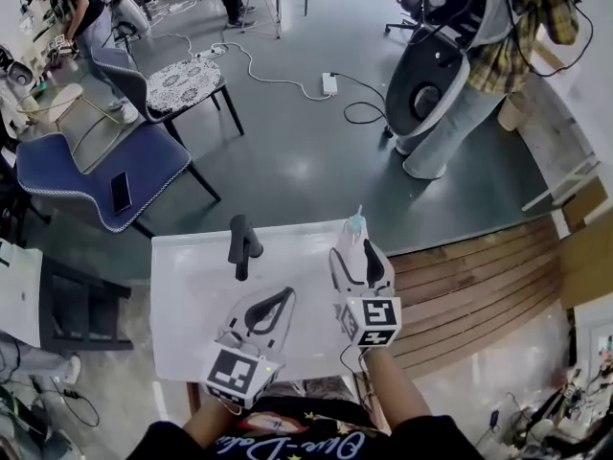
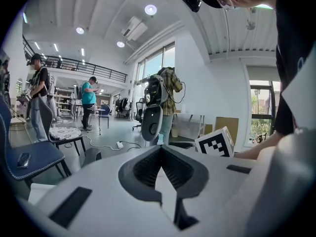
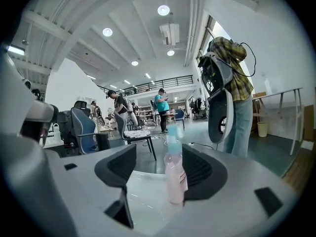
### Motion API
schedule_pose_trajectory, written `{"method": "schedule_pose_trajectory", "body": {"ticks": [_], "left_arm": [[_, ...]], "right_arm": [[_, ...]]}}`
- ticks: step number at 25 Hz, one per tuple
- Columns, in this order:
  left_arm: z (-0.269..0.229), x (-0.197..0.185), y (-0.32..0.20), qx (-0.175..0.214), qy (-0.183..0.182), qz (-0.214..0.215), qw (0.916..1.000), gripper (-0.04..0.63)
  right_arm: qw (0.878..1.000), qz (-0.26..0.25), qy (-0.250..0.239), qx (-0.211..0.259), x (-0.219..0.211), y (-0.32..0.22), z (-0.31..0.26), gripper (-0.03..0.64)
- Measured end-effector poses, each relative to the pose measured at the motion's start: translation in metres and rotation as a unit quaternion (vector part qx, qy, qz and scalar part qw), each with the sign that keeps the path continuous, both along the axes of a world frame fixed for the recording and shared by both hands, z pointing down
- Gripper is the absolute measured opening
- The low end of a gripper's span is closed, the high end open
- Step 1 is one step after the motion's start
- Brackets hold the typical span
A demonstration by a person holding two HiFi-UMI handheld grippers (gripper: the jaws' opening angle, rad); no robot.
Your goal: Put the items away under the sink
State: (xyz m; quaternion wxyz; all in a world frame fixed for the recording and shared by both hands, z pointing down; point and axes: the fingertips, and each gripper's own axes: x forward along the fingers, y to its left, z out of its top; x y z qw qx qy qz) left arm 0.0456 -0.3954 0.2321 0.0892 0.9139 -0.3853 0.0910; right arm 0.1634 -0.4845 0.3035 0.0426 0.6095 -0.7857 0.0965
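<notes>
Right gripper view: bottle [image 3: 175, 174] stood upright at counter's [image 3: 143, 196] far right corner, between released jaws of right gripper [image 3: 159, 157], nearer right jaw. Left gripper [image 2: 160, 152] clenched, empty.

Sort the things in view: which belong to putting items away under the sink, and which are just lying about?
Job: pink bottle, between the jaws of the open right gripper; black object on the white table.
Lying about: blue chair, phone on it, patterned stool, power strip.
</notes>
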Motion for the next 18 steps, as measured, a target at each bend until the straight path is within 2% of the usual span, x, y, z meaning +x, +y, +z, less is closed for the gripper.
{"method": "schedule_pose_trajectory", "body": {"ticks": [18], "left_arm": [[0.011, -0.003, -0.017, -0.020, -0.028, -0.029, 0.9990, 0.006]], "right_arm": [[0.999, 0.026, 0.035, -0.012, 0.015, -0.039, 0.038, 0.296]]}}
